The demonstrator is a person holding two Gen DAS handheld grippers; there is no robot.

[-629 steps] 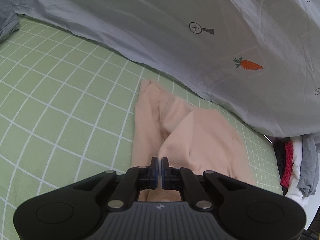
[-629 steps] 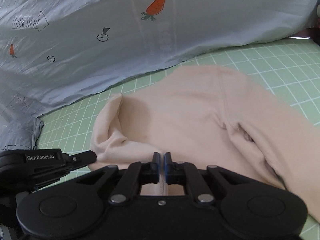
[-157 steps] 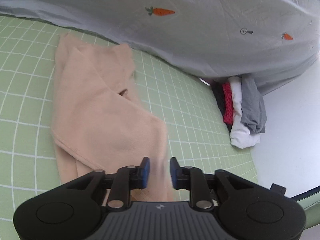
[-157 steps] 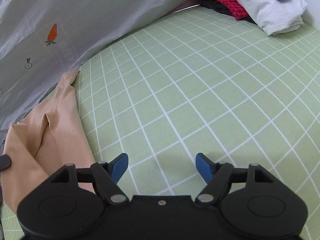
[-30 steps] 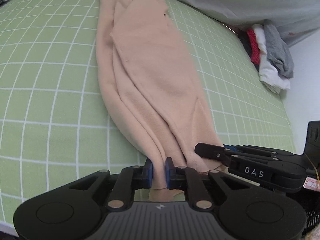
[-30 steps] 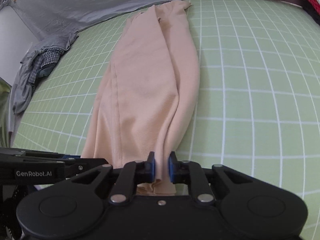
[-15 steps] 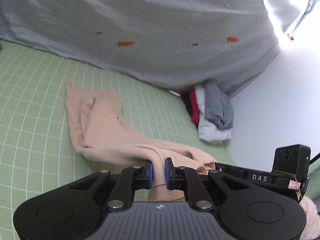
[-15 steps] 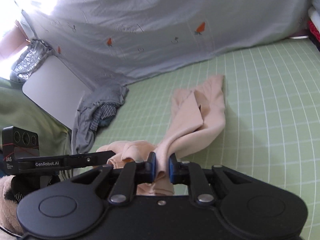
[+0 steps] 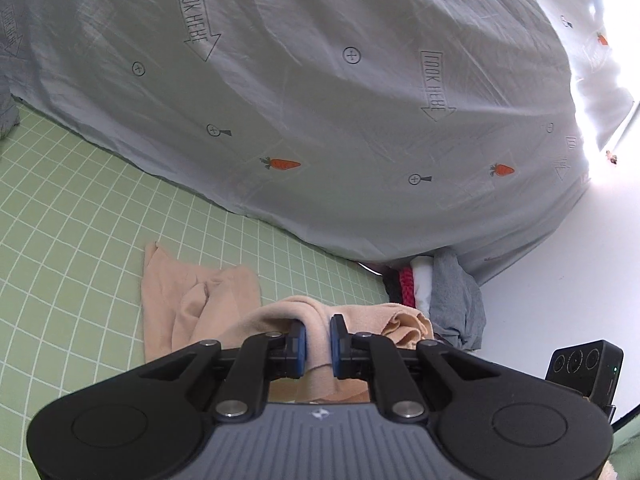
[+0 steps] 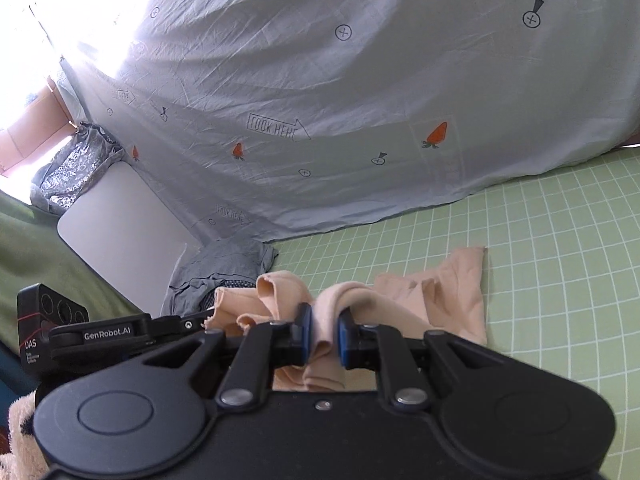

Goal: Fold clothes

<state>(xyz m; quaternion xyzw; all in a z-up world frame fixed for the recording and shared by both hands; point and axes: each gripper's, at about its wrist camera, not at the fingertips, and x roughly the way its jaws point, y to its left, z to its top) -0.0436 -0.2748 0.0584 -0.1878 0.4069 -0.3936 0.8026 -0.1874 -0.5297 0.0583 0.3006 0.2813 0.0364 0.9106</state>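
Left tongs (image 9: 317, 342) clamped on a bunched ridge of the peach garment (image 9: 200, 304), blue pads pressed into the cloth on both sides; right tongs (image 10: 322, 338) likewise closed on a gathered fold of the same garment (image 10: 448, 292). Near end of the cloth lifted and draped across both sets of tongs, far end lying flat on the green checked sheet (image 9: 80, 240) just ahead, short of the hanging grey cloth with carrots (image 9: 320, 100) beyond. Soft, thin, limp stuff by the look: sags between the two grips, wrinkles freely, probably very light and a little stretchy, so likely to slide or bunch rather than hold a crease. Best held at the hem corners, well apart, with a full pinch through all layers to keep the edge taut. Heap of other clothes (image 9: 444, 300) off beyond the left tongs' right side; grey garments (image 10: 224, 268) ahead and left of the right tongs.
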